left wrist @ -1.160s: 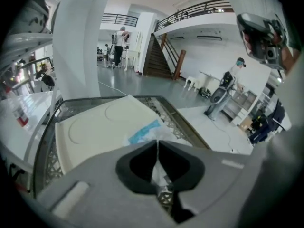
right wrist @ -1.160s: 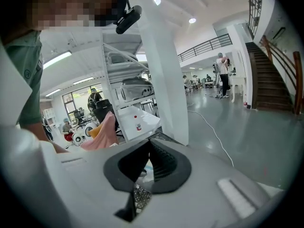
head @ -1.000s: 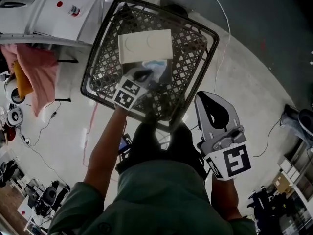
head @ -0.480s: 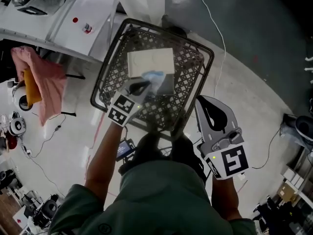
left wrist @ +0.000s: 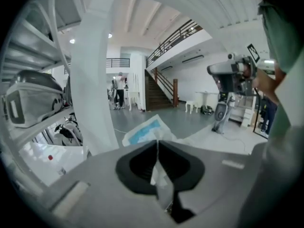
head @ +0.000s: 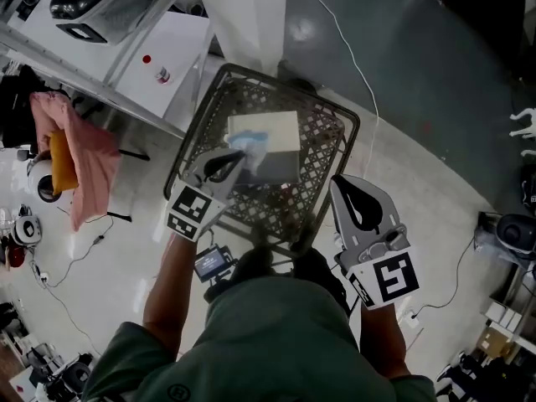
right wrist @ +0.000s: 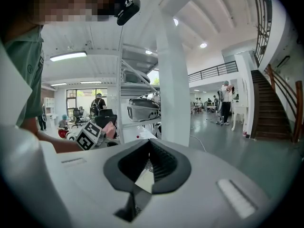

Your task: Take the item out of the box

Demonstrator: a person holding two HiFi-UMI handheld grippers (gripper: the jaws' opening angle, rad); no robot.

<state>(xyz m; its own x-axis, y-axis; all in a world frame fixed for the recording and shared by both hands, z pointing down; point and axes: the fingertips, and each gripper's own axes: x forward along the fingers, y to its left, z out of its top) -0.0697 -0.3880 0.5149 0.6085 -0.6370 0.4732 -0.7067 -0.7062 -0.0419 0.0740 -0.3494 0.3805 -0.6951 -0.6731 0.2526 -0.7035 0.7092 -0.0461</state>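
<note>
A black mesh basket (head: 349, 127) stands on the floor with a flat white box (head: 276, 128) lying in it. My left gripper (head: 237, 159) hangs above the basket's near left part, shut on a thin blue-and-white packet (head: 251, 144). In the left gripper view the packet (left wrist: 145, 131) sticks out past the closed jaws of the left gripper (left wrist: 157, 142). My right gripper (head: 339, 184) is held to the right of the basket's near corner, jaws together with nothing between them. The right gripper (right wrist: 150, 142) points level into the hall in its own view.
A white pillar (head: 247, 15) rises just behind the basket. White shelving (head: 163, 48) with a helmet stands at the back left, and a pink cloth (head: 79, 153) hangs at the left. A cable (head: 352, 57) runs along the floor. A small device (head: 211, 262) lies by my feet.
My left gripper has risen out of the basket with the packet in its jaws. The right gripper has also lifted a little. The basket looks smaller and farther below.
</note>
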